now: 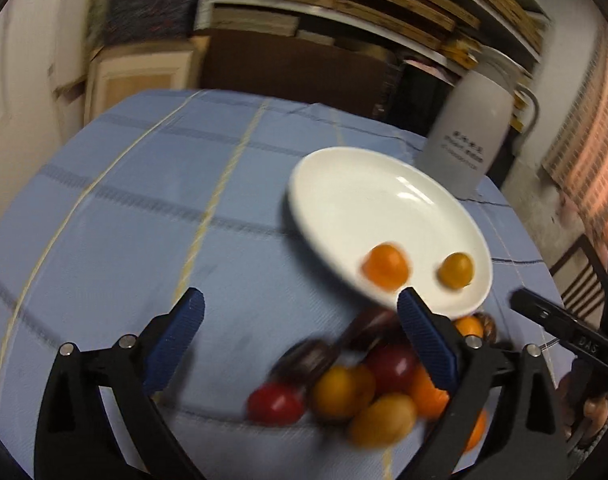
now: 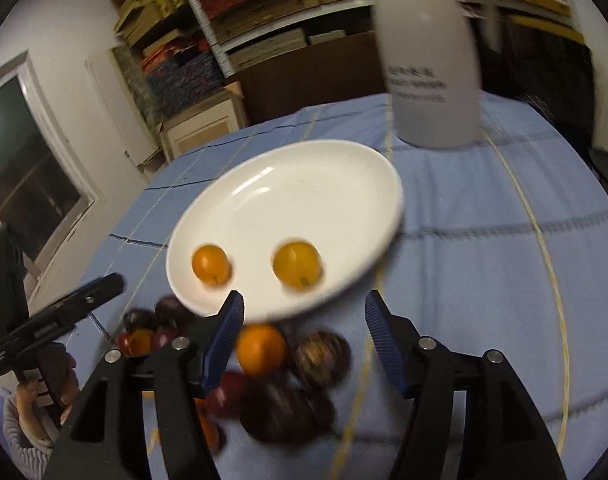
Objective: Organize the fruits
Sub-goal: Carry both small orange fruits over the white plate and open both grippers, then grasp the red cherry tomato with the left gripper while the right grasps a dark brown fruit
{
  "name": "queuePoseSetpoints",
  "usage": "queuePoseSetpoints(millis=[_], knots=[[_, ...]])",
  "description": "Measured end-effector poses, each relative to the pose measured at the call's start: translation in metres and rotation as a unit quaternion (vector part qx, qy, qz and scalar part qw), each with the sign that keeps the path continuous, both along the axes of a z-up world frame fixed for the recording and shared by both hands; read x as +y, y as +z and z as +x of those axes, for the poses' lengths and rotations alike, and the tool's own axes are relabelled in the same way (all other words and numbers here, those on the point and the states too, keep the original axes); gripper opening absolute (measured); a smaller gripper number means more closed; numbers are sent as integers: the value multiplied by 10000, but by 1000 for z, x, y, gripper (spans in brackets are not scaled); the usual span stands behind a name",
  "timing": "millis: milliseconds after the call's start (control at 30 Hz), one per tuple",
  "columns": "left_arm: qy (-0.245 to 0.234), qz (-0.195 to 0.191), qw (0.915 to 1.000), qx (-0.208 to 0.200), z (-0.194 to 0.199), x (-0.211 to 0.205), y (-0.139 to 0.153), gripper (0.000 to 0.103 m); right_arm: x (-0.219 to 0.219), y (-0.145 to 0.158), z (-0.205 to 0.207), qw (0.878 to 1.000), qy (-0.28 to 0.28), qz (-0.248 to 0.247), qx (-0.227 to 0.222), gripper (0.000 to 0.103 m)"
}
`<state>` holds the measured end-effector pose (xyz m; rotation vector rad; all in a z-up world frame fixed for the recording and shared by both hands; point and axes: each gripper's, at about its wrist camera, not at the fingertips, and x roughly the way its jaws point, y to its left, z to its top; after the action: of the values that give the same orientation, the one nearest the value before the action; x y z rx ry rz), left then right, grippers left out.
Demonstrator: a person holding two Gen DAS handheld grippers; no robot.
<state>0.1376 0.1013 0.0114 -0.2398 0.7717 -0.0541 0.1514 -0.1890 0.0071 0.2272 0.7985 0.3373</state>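
Both views are smeared with blur, so the fruits heaped on the table are hard to tell apart: from my left wrist I make out a red one, several yellow-orange ones and dark purplish ones, but their edges run together and I cannot say what kind each is. My own fingers cover part of the heap; the right finger of my left gripper crosses it and hides the fruit behind, and an orange one shows only as a sliver past the arm. My left gripper stands wide open with nothing between its fingers, the heap lying low and to the right of the gap, partly within it. My right gripper is also spread wide and holds nothing; an orange fruit sits just inside its left finger, with a dark fruit beside it and more dark ones below, all blurred. The white plate lies just beyond both sets of fingertips, its near rim meeting the heap, and carries two orange fruits, apart from each other near the near edge. A grey-white flask stands behind the plate, its top cut off in the right view. Each gripper shows at the edge of the other's view.
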Motion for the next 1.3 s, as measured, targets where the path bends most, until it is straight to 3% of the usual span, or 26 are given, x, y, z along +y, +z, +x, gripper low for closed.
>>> queuePoseSetpoints(millis=[233,433,633,800,933,1067,1300], knots=[[717,-384,9962,316,-49,42,-26,98,-37,-15,-39,9971,-590,475,105,91],[635,-122,9968,474,-52,34,-32,98,-34,-26,-53,9975,-581,344,202,92],[284,-197,9973,655,-38,21,-38,98,-42,-26,-54,9959,-700,508,251,96],[404,448,9948,825,-33,17,-42,99,-43,-27,-54,9951,-706,615,325,96],[677,164,9950,717,-42,36,-38,99,-44,-26,-55,9949,-726,635,306,96],[546,-581,9948,633,-45,48,-38,99,-39,-24,-56,9963,-594,572,248,96],[258,-581,9961,607,-38,35,-37,96,-29,-21,-58,9983,-342,457,127,96]])
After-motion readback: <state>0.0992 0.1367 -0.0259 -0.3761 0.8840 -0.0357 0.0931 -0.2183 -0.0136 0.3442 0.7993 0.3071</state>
